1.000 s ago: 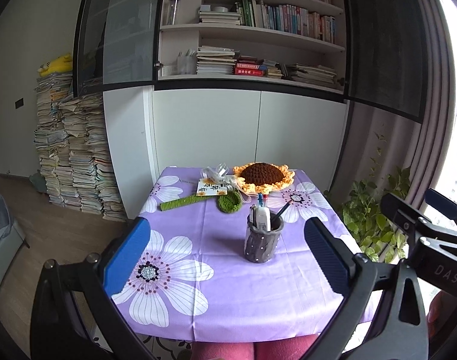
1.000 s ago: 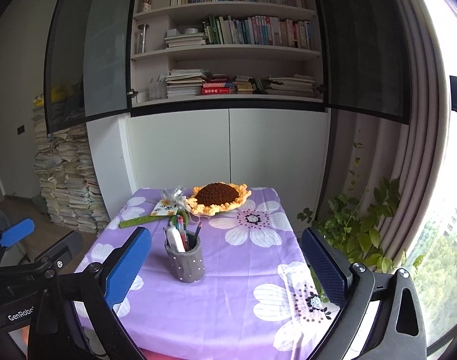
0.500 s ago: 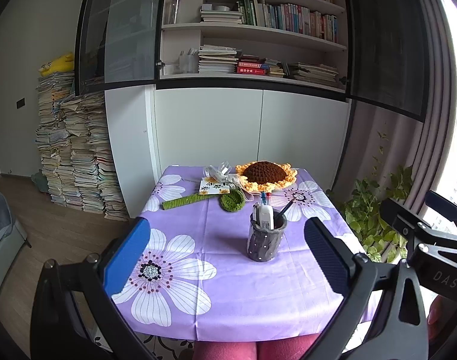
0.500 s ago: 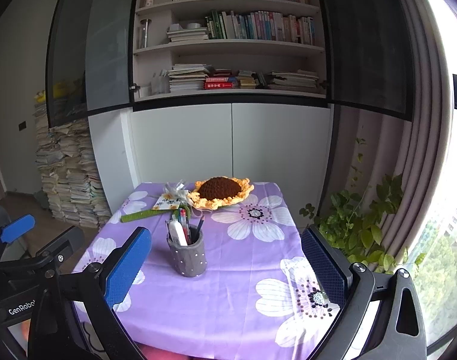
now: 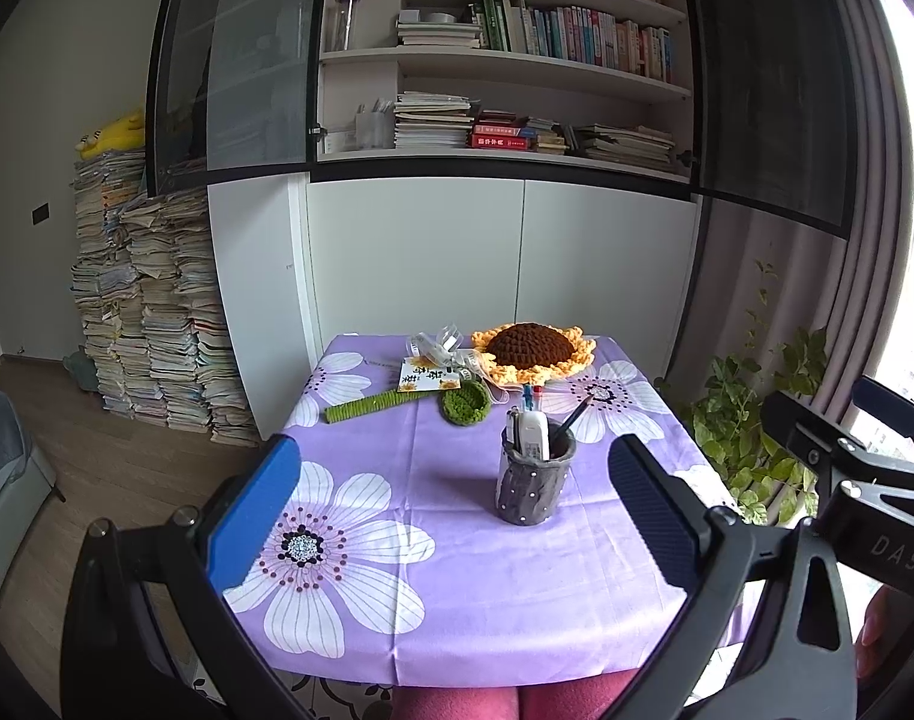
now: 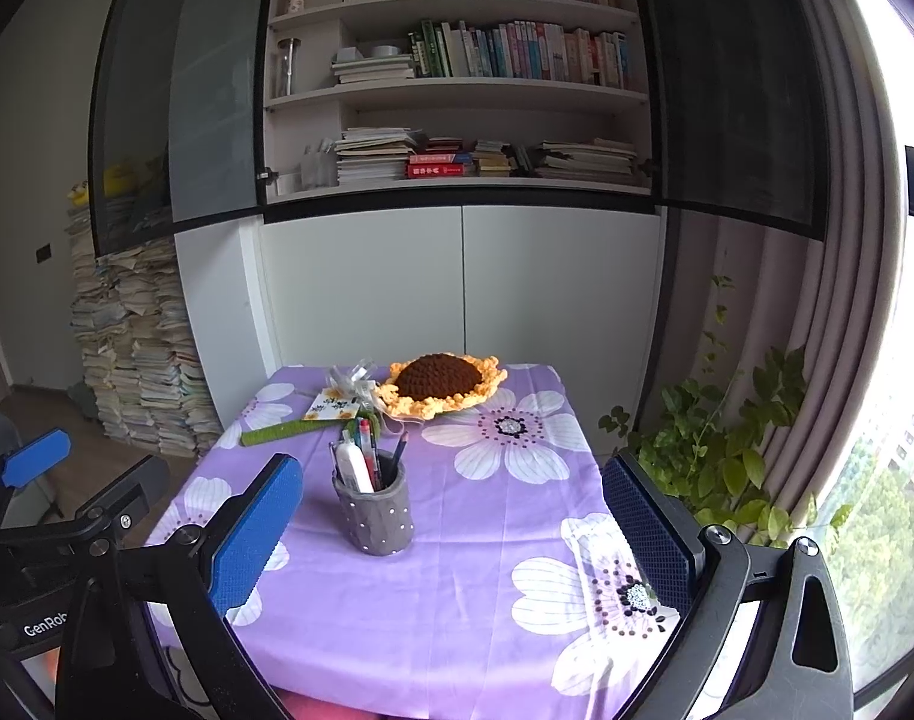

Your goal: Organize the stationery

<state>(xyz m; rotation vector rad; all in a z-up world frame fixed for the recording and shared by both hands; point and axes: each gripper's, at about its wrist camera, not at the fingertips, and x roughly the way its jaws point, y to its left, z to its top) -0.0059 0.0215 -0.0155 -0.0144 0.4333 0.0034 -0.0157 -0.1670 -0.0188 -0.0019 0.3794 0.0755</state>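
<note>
I held my left gripper (image 5: 454,513) above the near edge of a small square table draped in a purple cloth printed with large white flowers (image 5: 457,612). Its two blue-padded fingers (image 5: 253,516) were spread wide apart with nothing between them. My right gripper (image 6: 451,531) hung beside it, to the right, its blue-padded fingers (image 6: 256,534) likewise spread wide and holding nothing. Neither one touched the table or anything on it.

The stationery stood together in a grey, soft-sided cylindrical pen cup dotted with small pale studs (image 5: 534,483), upright near the middle of the table. Sticking out of its top were a white correction-tape dispenser (image 5: 534,433), a dark pencil leaning to the right (image 5: 574,411), and red and blue pens (image 6: 368,447).

Well behind the cup, at the far edge of the table, lay a crocheted sunflower with a brown domed centre and yellow petals (image 5: 532,348). Just left of it were a small white printed card (image 5: 428,375) and a clear ribbon bow (image 5: 442,342). In front of those lay a green crocheted stem (image 5: 376,405) and a round green crocheted leaf (image 5: 466,402).

Behind the table stood a white cabinet under open shelves of books (image 5: 517,60), with tall stacks of papers (image 5: 145,312) on the floor to the left and a leafy green plant (image 6: 715,438) by the window on the right.
</note>
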